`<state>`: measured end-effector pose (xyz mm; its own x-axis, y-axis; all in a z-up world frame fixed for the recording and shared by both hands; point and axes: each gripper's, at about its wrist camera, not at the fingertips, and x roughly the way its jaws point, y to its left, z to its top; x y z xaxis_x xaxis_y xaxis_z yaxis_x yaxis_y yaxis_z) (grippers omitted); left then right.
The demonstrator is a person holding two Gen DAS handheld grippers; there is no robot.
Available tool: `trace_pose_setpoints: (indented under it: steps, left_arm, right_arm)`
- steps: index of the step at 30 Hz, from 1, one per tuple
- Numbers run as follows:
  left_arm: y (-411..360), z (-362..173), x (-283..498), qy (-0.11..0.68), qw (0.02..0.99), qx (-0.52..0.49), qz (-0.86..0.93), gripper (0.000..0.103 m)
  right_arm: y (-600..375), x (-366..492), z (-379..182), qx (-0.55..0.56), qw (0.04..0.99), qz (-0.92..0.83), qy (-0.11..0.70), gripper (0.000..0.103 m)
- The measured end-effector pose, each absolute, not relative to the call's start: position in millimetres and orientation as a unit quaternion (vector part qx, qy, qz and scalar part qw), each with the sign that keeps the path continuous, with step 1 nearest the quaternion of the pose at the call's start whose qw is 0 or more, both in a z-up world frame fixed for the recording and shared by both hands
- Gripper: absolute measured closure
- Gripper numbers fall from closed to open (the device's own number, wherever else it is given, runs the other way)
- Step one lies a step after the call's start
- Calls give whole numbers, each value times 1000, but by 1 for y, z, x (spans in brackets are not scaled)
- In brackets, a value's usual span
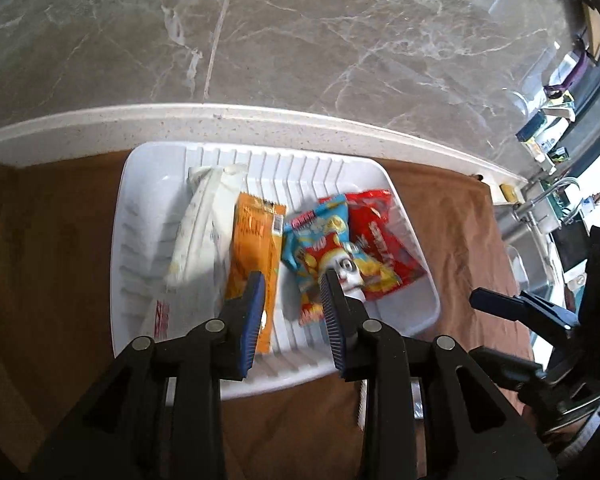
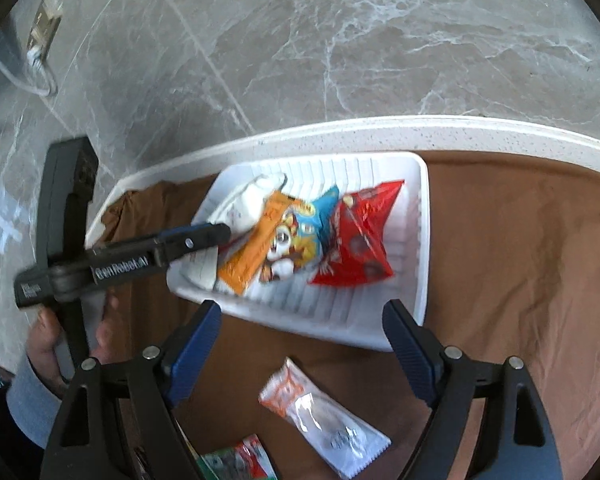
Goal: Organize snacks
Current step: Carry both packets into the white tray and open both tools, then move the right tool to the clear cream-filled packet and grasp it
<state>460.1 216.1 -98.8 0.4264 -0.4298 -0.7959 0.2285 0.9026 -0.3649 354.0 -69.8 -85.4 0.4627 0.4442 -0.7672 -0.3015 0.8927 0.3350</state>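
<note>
**Snack packets in a white tray on a brown cloth**

Where the grey marble wall (image 1: pixel 340 40) with white veins comes down, it meets the speckled white edge of the table (image 1: pixel 260 118). A brown cloth (image 2: pixel 500 260) covers the table top. Far off at the right side of the left wrist view there is a metal tap (image 1: pixel 556 190) by a sink, and small things stand on a ledge there, too tiny to tell apart.

The white plastic tray (image 1: pixel 404 200) with ribbed sides sits on the cloth, close to the wall. Four snacks lie in it side by side: a white soft packet (image 1: pixel 204 220), an orange flat packet (image 1: pixel 256 248), a blue and yellow crisp bag (image 1: pixel 328 240) and a red shiny bag (image 1: pixel 384 232). The blue bag lies partly on the red one.

Outside the tray, on the cloth, lies a clear and white packet with orange print (image 2: pixel 324 420). Just beside it, at the bottom edge, a green and red packet (image 2: pixel 240 460) peeks in.

The left hand-held gripper (image 1: pixel 292 284) hangs over the tray, above the orange packet and the blue bag. Its jaws are a little apart and nothing is between them. The right hand-held gripper (image 2: pixel 300 320) is wide apart, over the near rim of the tray, and holds nothing. A hand (image 2: pixel 60 336) in a grey sleeve grips the left handle.
</note>
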Motion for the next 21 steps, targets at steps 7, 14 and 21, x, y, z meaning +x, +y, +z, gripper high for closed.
trace_pose_setpoints:
  steps: [7, 14, 21]
  left_arm:
    - [223, -103, 411, 515, 824, -85, -219, 76]
    - [235, -128, 359, 557, 796, -43, -232, 76]
    - [245, -134, 309, 584, 776, -22, -237, 76]
  right_arm:
    - [-62, 313, -107, -21, 838, 225, 497, 18]
    - [-58, 290, -130, -88, 816, 235, 521, 18]
    - [-64, 280, -138, -105, 807, 238, 531, 18]
